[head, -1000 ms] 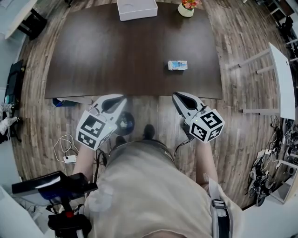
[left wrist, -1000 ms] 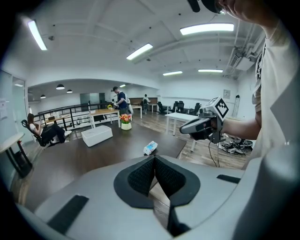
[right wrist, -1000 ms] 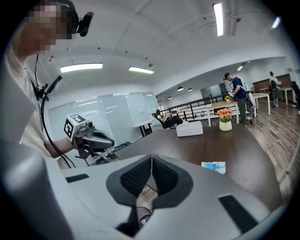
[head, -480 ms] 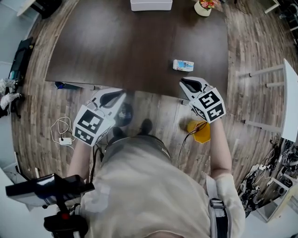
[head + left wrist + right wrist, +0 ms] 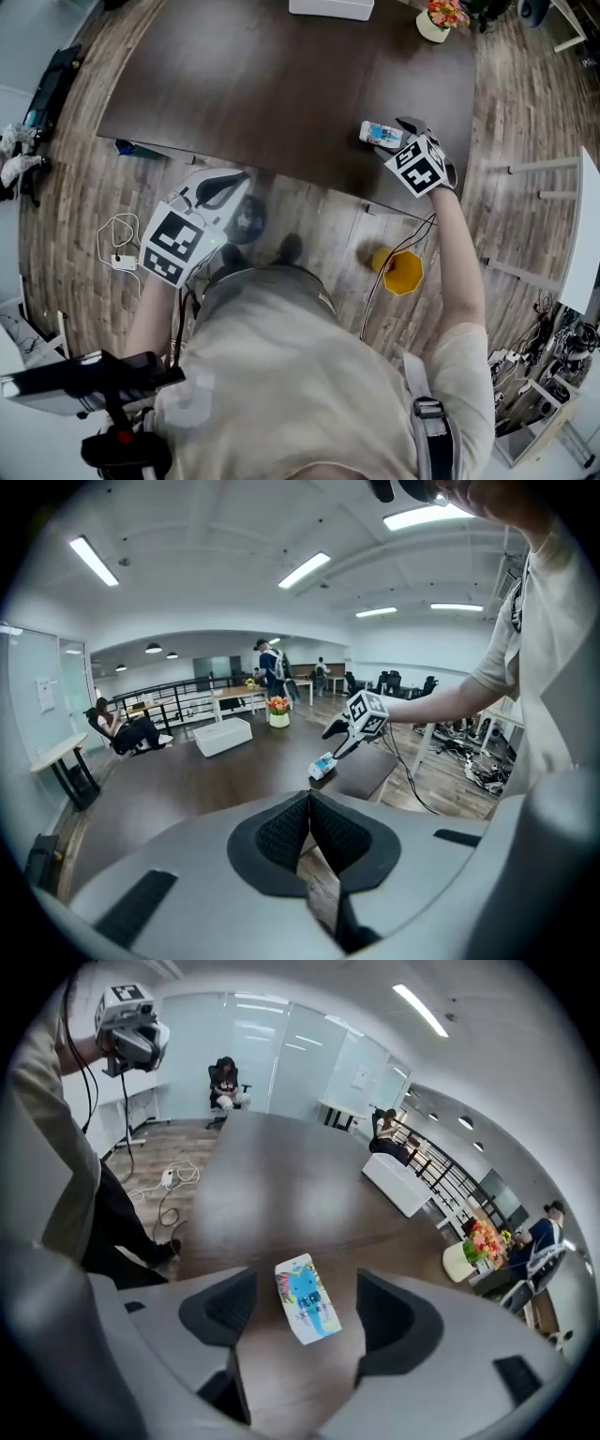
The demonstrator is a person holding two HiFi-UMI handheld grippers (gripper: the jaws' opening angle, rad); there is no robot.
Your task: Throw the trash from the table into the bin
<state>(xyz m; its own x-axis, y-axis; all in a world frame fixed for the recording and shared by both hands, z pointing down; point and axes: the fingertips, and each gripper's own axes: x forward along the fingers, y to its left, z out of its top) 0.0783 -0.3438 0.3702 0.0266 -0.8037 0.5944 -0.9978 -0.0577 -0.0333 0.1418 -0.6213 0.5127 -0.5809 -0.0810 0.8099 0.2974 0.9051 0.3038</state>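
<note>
The small blue-and-white printed packet [image 5: 307, 1299] lies flat on the dark brown wooden worktop [image 5: 262, 94], towards its right near edge, not yet lifted, so nothing is binned. The right tongs [image 5: 309, 1309] straddle it, jaws opening wide and clear of it on both sides. The yellow plastic bin [image 5: 403, 272] waits on the floor, near right. The left tongs [image 5: 309, 827] are pressed together, empty. A second ago the right tongs were closed, short of the worktop; the left has hardly shifted.

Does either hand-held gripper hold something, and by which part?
Nothing is held. The right hand-held gripper, jaws opening, straddles the untouched packet; the left hand-held gripper is shut, empty.
</note>
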